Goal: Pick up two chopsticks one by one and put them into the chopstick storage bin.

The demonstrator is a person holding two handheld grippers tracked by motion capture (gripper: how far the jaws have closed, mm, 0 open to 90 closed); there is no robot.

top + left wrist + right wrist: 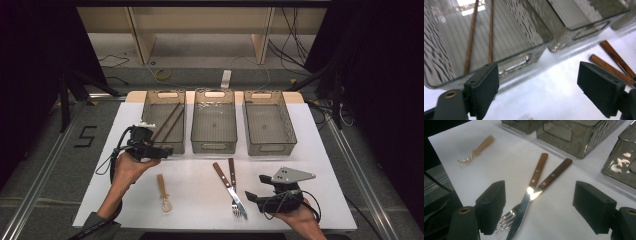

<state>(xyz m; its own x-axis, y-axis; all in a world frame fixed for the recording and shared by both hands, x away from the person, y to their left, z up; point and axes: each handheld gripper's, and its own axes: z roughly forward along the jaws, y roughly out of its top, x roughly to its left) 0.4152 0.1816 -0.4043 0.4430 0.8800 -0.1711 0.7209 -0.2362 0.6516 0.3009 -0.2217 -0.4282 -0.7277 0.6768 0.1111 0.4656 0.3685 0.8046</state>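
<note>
My left gripper [165,151] hangs open at the front wall of the left bin [150,107], nothing between its pads [485,87]. Two brown chopsticks [170,122] lie inside that bin, seen through its wall in the left gripper view [491,32]. A knife [220,174] and a fork [232,170] with wooden handles lie crossed on the white sheet. My right gripper [250,196] rests open just right of their tips; in the right gripper view the knife [538,168] and fork [556,171] lie ahead of the gripper [539,207], untouched. A clear spoon [162,192] with a tan handle lies front left.
Three translucent grey bins stand in a row at the back of the white sheet [310,165]; the middle bin [214,145] and right bin [270,148] hold nothing visible. Dark floor, cables and table legs lie beyond the table's far edge.
</note>
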